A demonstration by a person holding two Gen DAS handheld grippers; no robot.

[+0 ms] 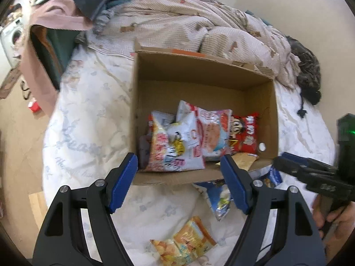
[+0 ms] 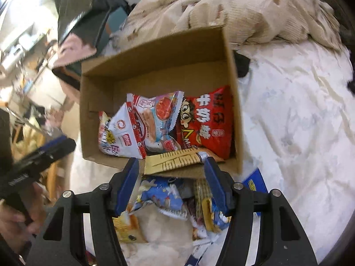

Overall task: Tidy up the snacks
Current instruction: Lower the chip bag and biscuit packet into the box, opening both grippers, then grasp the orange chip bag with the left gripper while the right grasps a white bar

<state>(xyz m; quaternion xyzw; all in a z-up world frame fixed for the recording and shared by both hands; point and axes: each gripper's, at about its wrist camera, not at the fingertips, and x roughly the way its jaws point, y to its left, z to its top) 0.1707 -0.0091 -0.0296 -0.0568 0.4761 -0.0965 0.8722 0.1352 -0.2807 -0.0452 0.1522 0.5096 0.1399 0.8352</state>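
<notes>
The box [image 1: 142, 102] sits open on the bed [image 1: 88, 110], and you have it partly filled: a red pack [image 2: 210, 122] against the right wall, white packs [image 1: 177, 146] piled beside it, and a tan bar [image 2: 175, 161] lying over the near rim. By my reading you are between loads, with more snacks to gather. A blue pack [image 2: 162, 195] and a checked one [image 2: 202, 199] lie on the sheet just in front of the box, and an orange pack [image 1: 188, 241] lies nearer you.

Your right gripper [image 2: 172, 187] hangs directly over that loose pile, its jaws spread wide and holding nothing; the blue pads [image 2: 126, 186] touch no wrapper that I can see. Your left gripper [image 1: 178, 182] is equally wide and empty, hovering at the near wall of the box.

The next move looks like a drop onto the blue pack with the right (crinkly foil, so pinch a flat edge), then a lift over the rim. Nudge the tan bar fully in as well; it may slip out.
</notes>
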